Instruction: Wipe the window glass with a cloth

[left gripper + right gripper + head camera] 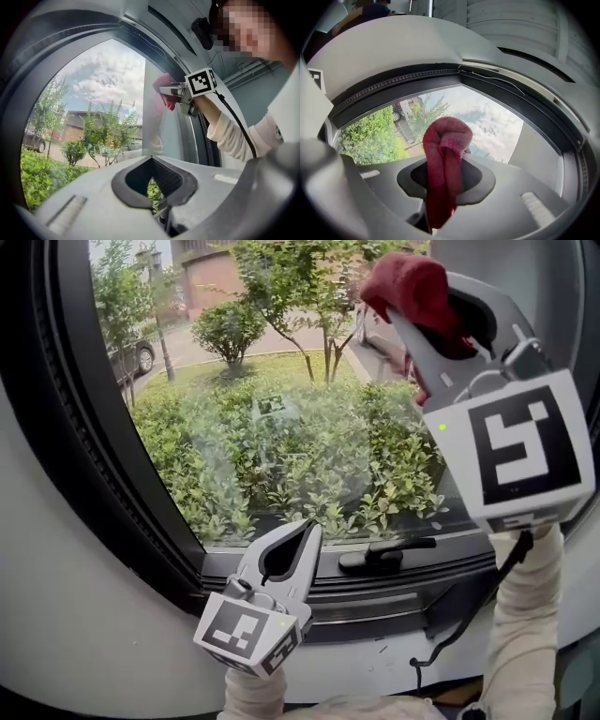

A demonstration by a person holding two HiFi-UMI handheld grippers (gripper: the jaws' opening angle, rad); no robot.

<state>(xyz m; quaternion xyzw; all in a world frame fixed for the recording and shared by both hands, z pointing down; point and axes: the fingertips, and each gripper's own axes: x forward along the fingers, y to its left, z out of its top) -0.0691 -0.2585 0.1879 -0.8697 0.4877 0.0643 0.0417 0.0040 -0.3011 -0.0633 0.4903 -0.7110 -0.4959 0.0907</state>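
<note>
Right gripper (427, 306) grips a bunched dark-red terry cloth (403, 282) tightly between its grey jaws, up at one o'clock by the clear window glass (281, 427). Left gripper (307, 529), jaws together and empty, sits at six o'clock near the black lever handle (386, 554).
</note>
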